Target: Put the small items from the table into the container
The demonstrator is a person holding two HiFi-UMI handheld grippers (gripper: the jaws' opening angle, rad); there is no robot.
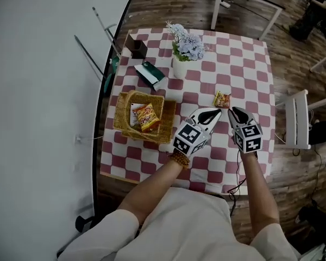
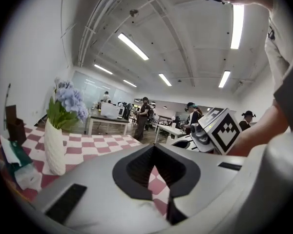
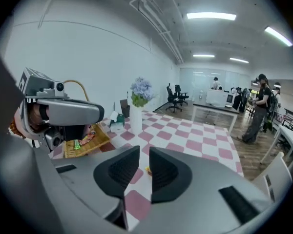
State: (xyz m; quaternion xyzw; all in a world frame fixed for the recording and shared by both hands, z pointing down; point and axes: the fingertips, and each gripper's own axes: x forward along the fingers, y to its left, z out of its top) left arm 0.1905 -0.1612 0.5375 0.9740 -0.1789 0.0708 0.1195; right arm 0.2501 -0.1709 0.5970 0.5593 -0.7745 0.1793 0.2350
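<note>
We see one packet loose on the tabletop, well right of the basket, which already holds others. Right tongs part-open near it, empty; left tongs closed, empty. One pick left, we reckon.

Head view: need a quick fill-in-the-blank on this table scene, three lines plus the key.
The collected snack packets lie in the wicker ____.
The white vase holds pale blue ____.
The right gripper, jaws open with nothing held, points at one loose snack ____ on the checkered cloth.
Missing words: basket; flowers; packet.
</note>
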